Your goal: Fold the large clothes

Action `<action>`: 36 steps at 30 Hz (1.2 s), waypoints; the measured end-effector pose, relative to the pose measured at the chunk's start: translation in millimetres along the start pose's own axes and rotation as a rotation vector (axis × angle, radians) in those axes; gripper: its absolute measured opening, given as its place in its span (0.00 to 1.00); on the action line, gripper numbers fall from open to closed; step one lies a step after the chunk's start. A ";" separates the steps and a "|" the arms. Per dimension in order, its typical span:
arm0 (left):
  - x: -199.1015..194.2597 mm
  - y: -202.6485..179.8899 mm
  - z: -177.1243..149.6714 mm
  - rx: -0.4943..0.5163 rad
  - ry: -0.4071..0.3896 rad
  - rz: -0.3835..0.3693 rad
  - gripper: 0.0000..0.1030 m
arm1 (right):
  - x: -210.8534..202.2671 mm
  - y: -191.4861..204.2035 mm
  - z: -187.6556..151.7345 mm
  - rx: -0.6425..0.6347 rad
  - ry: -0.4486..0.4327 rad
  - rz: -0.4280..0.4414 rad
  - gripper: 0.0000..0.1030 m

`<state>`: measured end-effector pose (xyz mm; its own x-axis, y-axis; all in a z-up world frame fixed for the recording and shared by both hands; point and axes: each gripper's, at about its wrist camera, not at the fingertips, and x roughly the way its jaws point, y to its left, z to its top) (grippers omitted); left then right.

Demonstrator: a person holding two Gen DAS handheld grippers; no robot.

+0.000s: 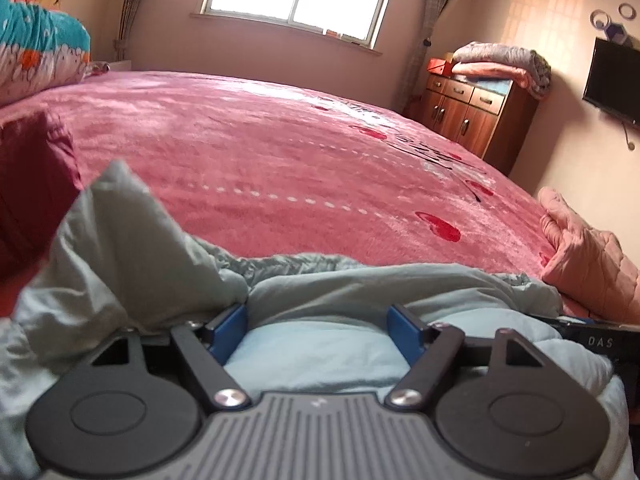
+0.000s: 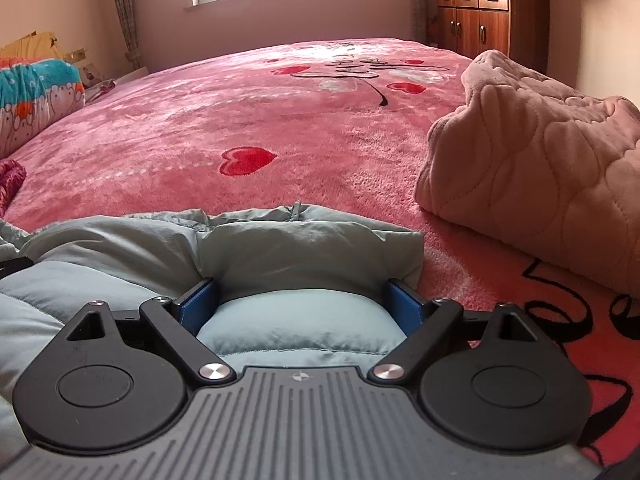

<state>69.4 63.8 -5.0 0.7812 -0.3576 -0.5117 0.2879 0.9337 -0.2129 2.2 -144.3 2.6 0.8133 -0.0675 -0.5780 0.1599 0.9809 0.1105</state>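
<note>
A pale grey-blue puffy jacket (image 1: 328, 292) lies crumpled at the near edge of the pink bed. My left gripper (image 1: 320, 332) sits low over it. Its blue pads (image 1: 230, 334) stand wide apart, and a padded bulge of the jacket fills the gap without being pinched. A loose flap (image 1: 120, 232) rises to the left of it. In the right wrist view the jacket's rolled edge (image 2: 304, 248) lies across my right gripper (image 2: 300, 306). That gripper also stands wide open, with a quilted panel swelling between its fingers (image 2: 402, 304).
The pink plush bedspread (image 2: 280, 112) with red hearts stretches away to the window. A folded pink quilted garment (image 2: 540, 160) lies to the right, a dark red cloth (image 1: 32, 184) to the left. A teal patterned quilt (image 1: 36, 48) is far left and a wooden cabinet (image 1: 472, 112) far right.
</note>
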 end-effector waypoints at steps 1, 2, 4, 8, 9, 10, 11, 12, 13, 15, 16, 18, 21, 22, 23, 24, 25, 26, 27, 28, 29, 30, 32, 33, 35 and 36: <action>-5.6 -0.2 2.7 0.000 -0.010 0.011 0.76 | -0.9 -1.1 1.2 0.010 0.002 0.004 1.00; -11.1 1.4 5.1 -0.008 -0.022 0.015 0.76 | -3.6 -2.8 3.3 0.025 0.007 0.007 1.00; -27.0 7.2 13.2 -0.033 -0.061 0.027 0.77 | -7.5 -6.0 7.5 0.054 0.006 0.005 1.00; -49.0 25.2 27.5 -0.060 -0.121 0.082 0.85 | -33.6 -4.4 16.7 0.076 -0.059 0.003 1.00; -51.5 30.7 29.8 -0.063 -0.123 0.111 0.85 | -41.1 -1.3 18.1 0.068 -0.081 0.003 1.00; -52.0 36.5 30.5 -0.065 -0.120 0.133 0.85 | -48.2 3.1 18.7 0.057 -0.100 0.009 1.00; -50.8 41.8 29.6 -0.070 -0.107 0.147 0.85 | -52.2 6.7 18.6 0.049 -0.110 0.020 1.00; -48.0 47.0 28.1 -0.074 -0.087 0.155 0.85 | -55.6 11.8 18.0 0.042 -0.114 0.040 1.00; -44.6 51.6 26.0 -0.077 -0.068 0.165 0.85 | -56.3 16.5 17.0 0.036 -0.108 0.058 1.00; -37.0 59.9 18.8 -0.089 -0.038 0.190 0.85 | -51.4 26.0 15.2 0.002 -0.087 0.076 1.00; -34.0 63.7 15.2 -0.101 -0.028 0.197 0.85 | -48.3 29.7 12.3 -0.023 -0.080 0.069 1.00; -32.3 68.3 9.8 -0.126 -0.026 0.196 0.85 | -39.4 35.7 6.3 -0.074 -0.062 0.032 1.00; -27.9 75.6 2.6 -0.150 -0.029 0.187 0.86 | -32.7 31.4 5.3 -0.074 -0.056 0.008 1.00; -26.8 77.2 1.0 -0.164 -0.031 0.181 0.87 | -30.3 29.4 5.1 -0.071 -0.052 0.001 1.00; -26.4 79.3 -1.1 -0.183 -0.035 0.172 0.88 | -28.6 28.8 4.1 -0.074 -0.048 -0.005 1.00; -25.2 81.2 -3.0 -0.198 -0.037 0.165 0.90 | -27.3 28.4 3.0 -0.078 -0.046 -0.012 1.00; -23.2 82.8 -5.5 -0.211 -0.034 0.160 0.90 | -25.2 26.9 2.2 -0.080 -0.043 -0.019 1.00; -21.5 84.4 -8.0 -0.220 -0.033 0.154 0.91 | -24.3 28.7 0.5 -0.081 -0.040 -0.022 1.00; -20.5 85.3 -9.8 -0.226 -0.034 0.148 0.93 | -20.7 27.7 0.2 -0.086 -0.038 -0.025 1.00; -19.5 86.1 -10.8 -0.233 -0.034 0.143 0.93 | -19.3 27.6 -0.3 -0.089 -0.039 -0.030 1.00; -18.5 86.6 -12.0 -0.236 -0.034 0.139 0.94 | -17.9 27.6 -0.9 -0.092 -0.040 -0.035 1.00; -17.7 86.7 -13.1 -0.235 -0.034 0.137 0.95 | -15.9 29.4 -0.6 -0.097 -0.042 -0.038 1.00; -15.5 86.3 -14.0 -0.229 -0.032 0.135 0.97 | -14.7 29.6 -3.8 -0.105 -0.041 -0.040 1.00; -14.7 85.7 -14.6 -0.225 -0.030 0.136 0.97 | -13.6 29.2 -4.1 -0.103 -0.039 -0.038 1.00; -12.9 84.1 -14.5 -0.213 -0.026 0.142 0.98 | -13.5 28.3 -4.8 -0.094 -0.040 -0.034 1.00; -12.5 83.9 -14.6 -0.209 -0.025 0.143 0.99 | -13.1 27.8 -4.5 -0.092 -0.041 -0.032 1.00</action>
<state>75.7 146.4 -28.7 0.8197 -0.2196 -0.5291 0.0548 0.9494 -0.3092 -6.5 -115.3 9.6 0.8309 -0.1050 -0.5464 0.1363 0.9905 0.0168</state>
